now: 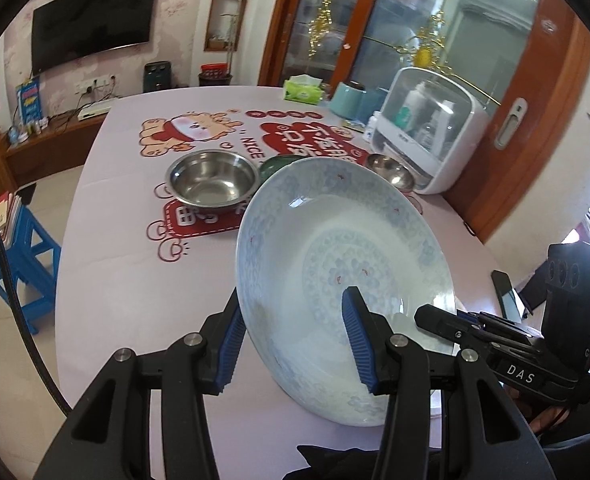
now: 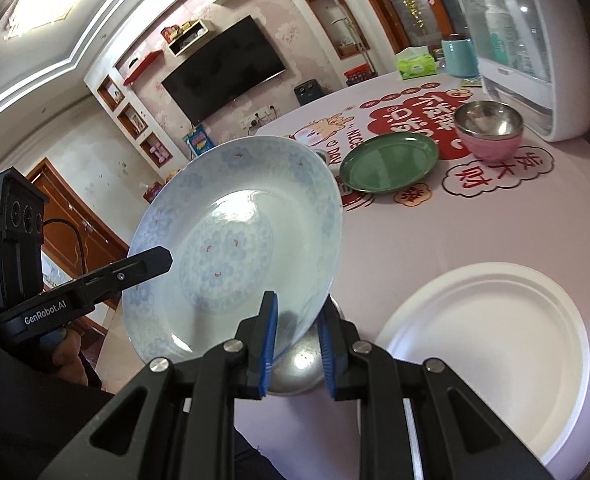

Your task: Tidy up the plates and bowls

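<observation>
Both claws, the left gripper (image 1: 295,340) and the right gripper (image 2: 297,344), clamp opposite rim edges of the tilted blue-patterned plate (image 1: 347,280) held ahead of them above the table (image 2: 475,224); uneven hand motion could pry it loose.

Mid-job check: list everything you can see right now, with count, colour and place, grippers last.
Patterned plate: one, white with pale blue flowers, tilted above the table, held by both grippers.
Steel bowl: one, silver, mid-table.
Green plate: one, green, mid-table.
Pink bowl: one, pink outside and steel inside, beside the white cabinet.
White plate: one, white, near edge.
Steel dish: one, silver, under the held plate; partly hidden.
White cabinet: one, bottles inside, far side.
Tissue pack: one, green, far edge.
Table: one, pink printed cloth.
Left gripper: jaws on plate rim.
Right gripper: jaws on plate rim.
</observation>
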A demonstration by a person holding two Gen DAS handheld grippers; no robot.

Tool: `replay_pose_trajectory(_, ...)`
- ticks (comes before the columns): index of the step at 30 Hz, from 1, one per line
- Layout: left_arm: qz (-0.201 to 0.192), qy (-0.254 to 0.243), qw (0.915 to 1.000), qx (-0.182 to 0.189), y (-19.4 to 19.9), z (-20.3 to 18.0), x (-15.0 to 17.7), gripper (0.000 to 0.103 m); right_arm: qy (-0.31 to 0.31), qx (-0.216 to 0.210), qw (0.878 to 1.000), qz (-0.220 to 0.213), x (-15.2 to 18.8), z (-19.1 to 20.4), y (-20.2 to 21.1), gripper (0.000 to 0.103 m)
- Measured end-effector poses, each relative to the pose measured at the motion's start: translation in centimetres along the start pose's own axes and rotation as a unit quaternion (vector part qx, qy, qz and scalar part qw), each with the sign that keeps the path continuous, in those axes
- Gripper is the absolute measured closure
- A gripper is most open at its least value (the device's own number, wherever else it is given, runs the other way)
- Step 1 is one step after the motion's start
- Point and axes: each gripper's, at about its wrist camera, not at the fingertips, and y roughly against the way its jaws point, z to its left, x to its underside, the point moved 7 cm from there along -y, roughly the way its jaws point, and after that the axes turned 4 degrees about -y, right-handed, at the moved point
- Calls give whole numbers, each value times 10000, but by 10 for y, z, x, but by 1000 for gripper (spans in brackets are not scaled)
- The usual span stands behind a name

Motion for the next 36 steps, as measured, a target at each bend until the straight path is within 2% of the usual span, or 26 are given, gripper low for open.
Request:
replay_pose_trajectory(10, 61, -286, 9993, 246, -6, -60, 1, 57, -137, 196, 9995, -204, 5, -37, 44, 84)
replay_pose_trajectory(23, 328, -339, 9979, 450, -31, -140, 5, 57, 33, 540, 9984, -141, 1, -91, 100, 84)
replay_pose_trajectory(26, 401, -291, 9977, 462, -38, -152, 12, 57, 93, 604, 9981, -68, 7, -103, 109, 84)
replay_pose_trajectory(36, 1080, 21, 9936, 329, -79, -181, 60, 57, 155, 768, 9955, 531, 36, -143, 113, 84)
